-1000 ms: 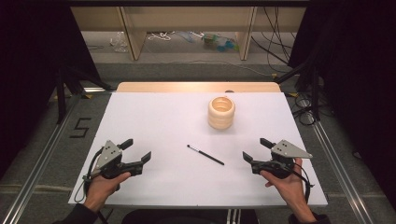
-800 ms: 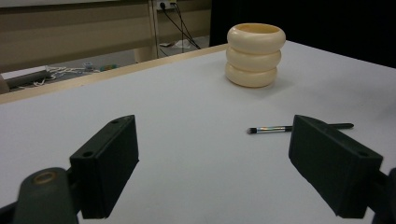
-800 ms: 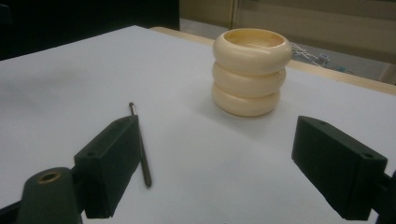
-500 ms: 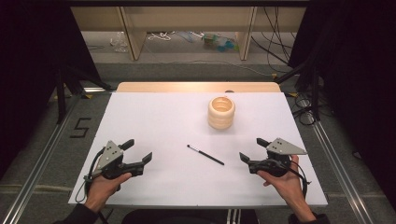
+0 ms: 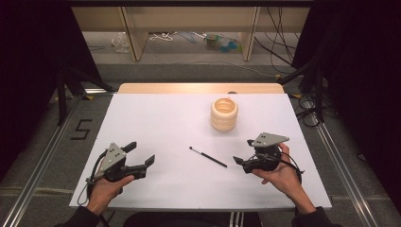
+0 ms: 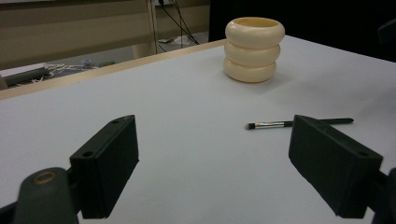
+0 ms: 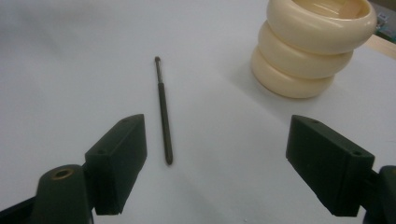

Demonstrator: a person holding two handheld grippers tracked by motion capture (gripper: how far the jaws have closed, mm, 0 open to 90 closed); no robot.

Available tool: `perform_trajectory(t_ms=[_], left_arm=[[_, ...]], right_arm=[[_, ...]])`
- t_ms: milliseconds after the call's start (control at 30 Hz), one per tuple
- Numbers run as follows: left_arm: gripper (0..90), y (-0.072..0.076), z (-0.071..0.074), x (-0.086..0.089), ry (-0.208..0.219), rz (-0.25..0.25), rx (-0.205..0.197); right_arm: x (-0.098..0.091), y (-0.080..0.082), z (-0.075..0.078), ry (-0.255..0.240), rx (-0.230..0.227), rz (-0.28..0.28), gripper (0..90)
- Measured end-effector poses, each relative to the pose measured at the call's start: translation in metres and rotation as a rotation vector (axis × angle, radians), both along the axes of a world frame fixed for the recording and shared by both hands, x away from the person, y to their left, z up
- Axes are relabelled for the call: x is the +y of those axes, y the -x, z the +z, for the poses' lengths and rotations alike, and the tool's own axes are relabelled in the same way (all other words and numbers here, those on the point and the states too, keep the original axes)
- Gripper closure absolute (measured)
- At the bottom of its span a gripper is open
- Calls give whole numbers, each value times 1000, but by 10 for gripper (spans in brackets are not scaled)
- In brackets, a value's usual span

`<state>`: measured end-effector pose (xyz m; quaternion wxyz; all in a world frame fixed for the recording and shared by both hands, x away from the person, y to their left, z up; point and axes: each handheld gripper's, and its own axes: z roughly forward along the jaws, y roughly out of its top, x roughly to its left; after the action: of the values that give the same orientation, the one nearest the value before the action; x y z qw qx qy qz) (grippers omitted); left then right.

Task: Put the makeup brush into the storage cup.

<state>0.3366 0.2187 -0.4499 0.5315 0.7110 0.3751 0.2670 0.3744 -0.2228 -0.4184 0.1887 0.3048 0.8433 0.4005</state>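
a: what are the fingers doing?

b: the right gripper [image 5: 242, 161] is gaping wide, its jaws having just been closing slightly with nothing between them; the left gripper [image 5: 142, 160] is sitting open, lower left.

a: and the brush?

b: the brush [image 5: 208, 156] is lying mid-frame on the surface [image 5: 156, 118], below the cream holder [image 5: 224, 114]. i'd say it's the approach step; next, straddling the handle.

Matt white table [image 5: 156, 123] with wood edge; glossy cream plastic-looking holder [image 5: 224, 114]; brush [image 5: 208, 157] matt black handle, shiny metal ferrule.
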Motion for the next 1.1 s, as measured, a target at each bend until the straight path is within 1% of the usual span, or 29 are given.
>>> perform_trajectory(t_ms=[33,67,100,167,200,233,267,367,400,433,467,500,533,567,600,633,667,700,733,767,800,833,867,900,933,967,1000,1100], left_arm=[[160,0,0,0,-2,-3,-1],[160,0,0,0,0,-2,1],[160,0,0,0,-1,-2,1],[161,0,0,0,-2,-2,2],[160,0,-1,-1,9,4,11],[161,0,-1,-1,9,4,11],[161,-1,0,0,0,3,7],[161,-1,0,0,-3,1,6],[161,-1,0,-1,-4,-1,5],[161,-1,0,-1,-4,-1,5],[161,-1,0,-1,-4,-1,5],[161,-1,-1,-1,-4,-2,6],[161,-1,-1,-1,-4,-2,6],[161,-1,-1,-1,0,0,8],[161,-1,-1,-1,0,0,8],[161,-1,-1,0,-1,-1,7],[161,-1,-1,0,-3,-1,8],[161,-1,-1,0,-3,-1,8],[161,-2,-1,0,-4,2,9],[161,-1,-1,0,-4,0,9],[161,-1,-1,0,-4,0,9],[161,-1,-1,0,-4,0,9],[161,-1,-1,-1,-3,0,8],[161,-1,-1,-1,-3,0,8],[161,-2,-1,-1,-4,-2,10],[161,-2,-2,-1,-5,-2,11],[161,-2,-2,-1,-5,-2,12],[161,-2,-2,-1,-11,-5,10]], right_arm=[[1,-2,1,6,11,9,211],[2,-4,2,11,12,14,208],[4,-5,3,13,28,7,205],[6,-9,4,23,26,15,199],[8,-11,4,29,32,20,195],[8,-11,4,29,32,20,195],[13,-16,6,45,35,23,190],[18,-20,7,59,48,39,193],[26,-25,9,86,57,61,190],[30,-26,8,91,42,58,185],[30,-26,8,91,42,58,185],[37,-31,10,127,48,75,177],[37,-31,10,127,48,75,177],[44,-36,9,137,42,90,181],[44,-36,9,137,42,90,181],[46,-37,9,138,49,88,180],[52,-41,8,162,65,95,178],[52,-41,8,162,65,95,178],[57,-45,8,173,75,112,178],[60,-46,8,182,78,112,180],[62,-47,8,191,87,129,185],[62,-47,8,191,87,129,185],[69,-51,7,192,97,133,189],[69,-51,7,192,97,133,189],[73,-54,6,214,97,133,192],[75,-55,6,215,104,137,195],[77,-57,6,226,100,140,204],[83,-62,6,242,114,154,214]])
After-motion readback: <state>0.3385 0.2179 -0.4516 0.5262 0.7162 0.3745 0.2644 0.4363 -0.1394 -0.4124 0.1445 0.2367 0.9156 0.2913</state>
